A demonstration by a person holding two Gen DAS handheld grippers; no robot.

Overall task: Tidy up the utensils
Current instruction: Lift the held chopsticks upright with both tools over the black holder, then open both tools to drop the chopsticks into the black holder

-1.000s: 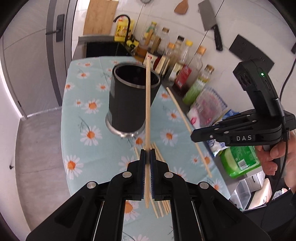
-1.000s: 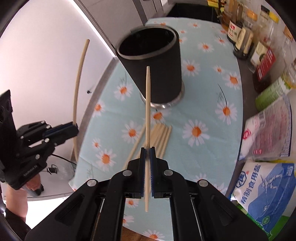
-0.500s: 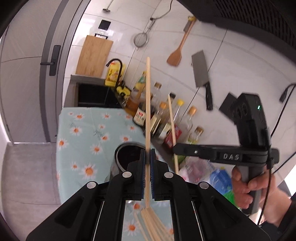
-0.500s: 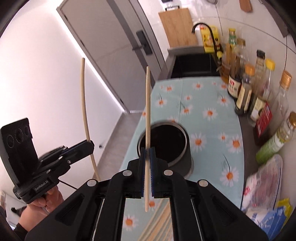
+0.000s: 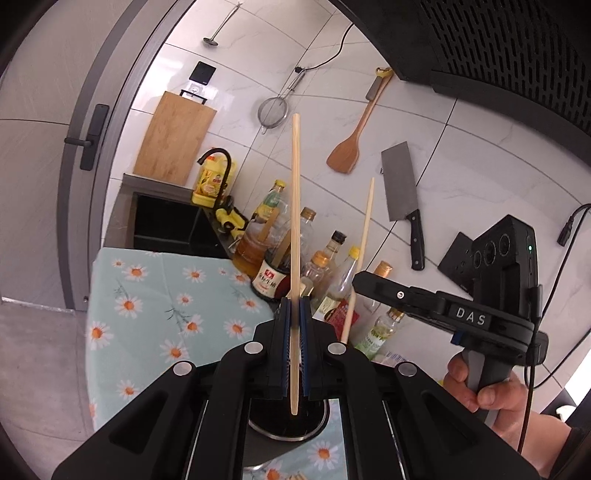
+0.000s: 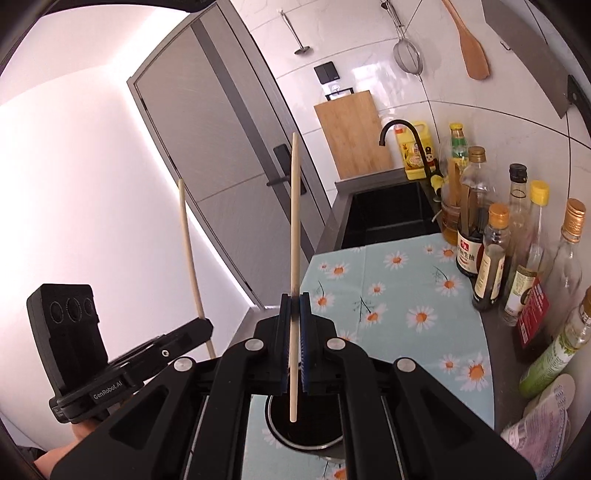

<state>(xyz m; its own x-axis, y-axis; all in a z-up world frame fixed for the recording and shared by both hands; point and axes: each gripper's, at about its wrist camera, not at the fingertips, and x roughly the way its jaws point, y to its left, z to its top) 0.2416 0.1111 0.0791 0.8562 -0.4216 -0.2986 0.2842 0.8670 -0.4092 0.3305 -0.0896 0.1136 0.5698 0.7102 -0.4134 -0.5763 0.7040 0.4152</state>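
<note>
Two chopsticks [image 5: 294, 229] [image 6: 294, 236] hang clamped above the holder's [image 6: 306, 434] open rim.

My count: two tools, left [image 5: 294, 345] and right [image 5: 360, 282]; two chopsticks, one [image 5: 294, 221] in left, one [image 5: 364, 243] in right; one black holder [image 6: 306, 424]; one cleaver [image 5: 400, 192]; one wooden spatula [image 5: 349, 147]; one strainer [image 5: 272, 112]; one cutting board [image 5: 173, 138]; one ladle [image 5: 221, 26]; several sauce bottles [image 6: 491, 258], exact number unclear; one daisy-print tabletop [image 5: 155, 295].

I see a pale mint tablecloth [image 5: 155, 295] with white, orange-centred daisies, pale wooden chopsticks [image 5: 295, 221], a black holder [image 6: 306, 424], and a yellow bottle [image 5: 212, 181] upper centre-left.
</note>
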